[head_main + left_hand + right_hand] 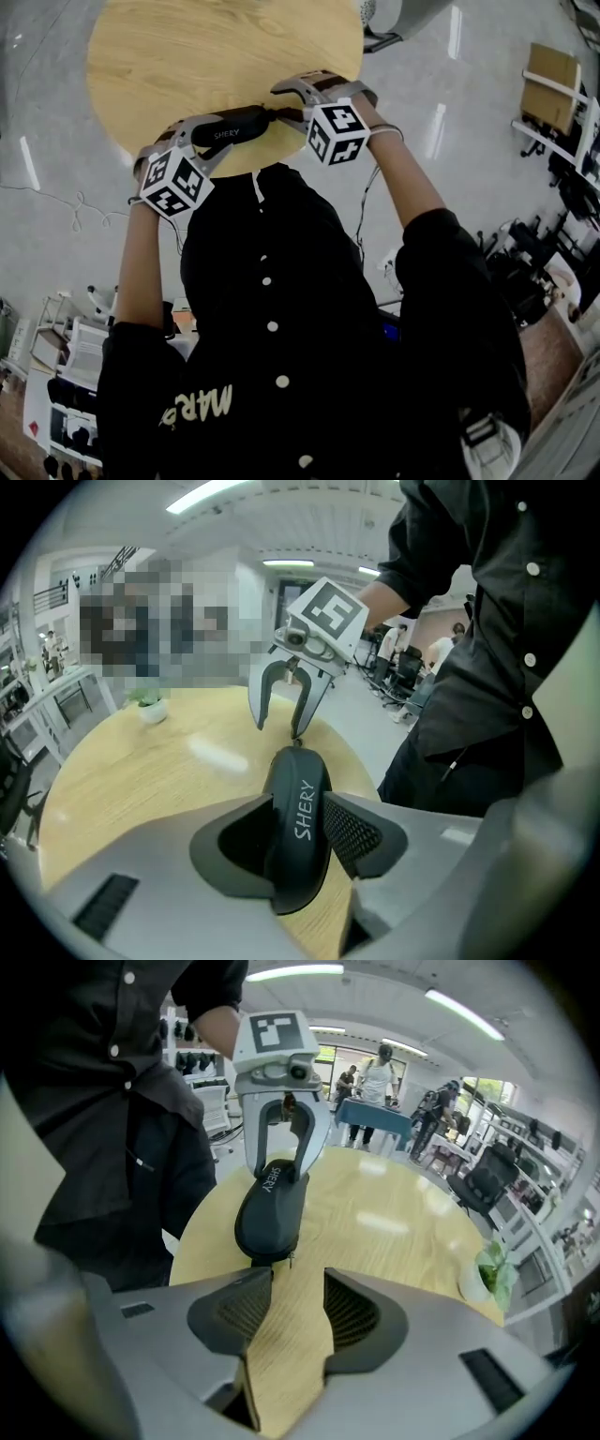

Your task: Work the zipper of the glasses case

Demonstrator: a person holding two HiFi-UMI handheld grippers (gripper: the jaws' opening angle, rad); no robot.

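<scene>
Left fingers (352, 834) clamping glasses case (300, 827), right fingers (352, 1314) apart, angled down

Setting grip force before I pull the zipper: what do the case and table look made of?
Case: looks like a matte black moulded shell, perhaps leatherette-covered; smooth rounded surface, white print, hardly any shine.
Table: wood or wood-look laminate; pale grain lines, soft sheen with bright reflections.

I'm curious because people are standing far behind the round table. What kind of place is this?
Probably an open office or lab: long ceiling lights overhead, a black office chair, and people at a blue work table beyond the round wooden table.
</scene>
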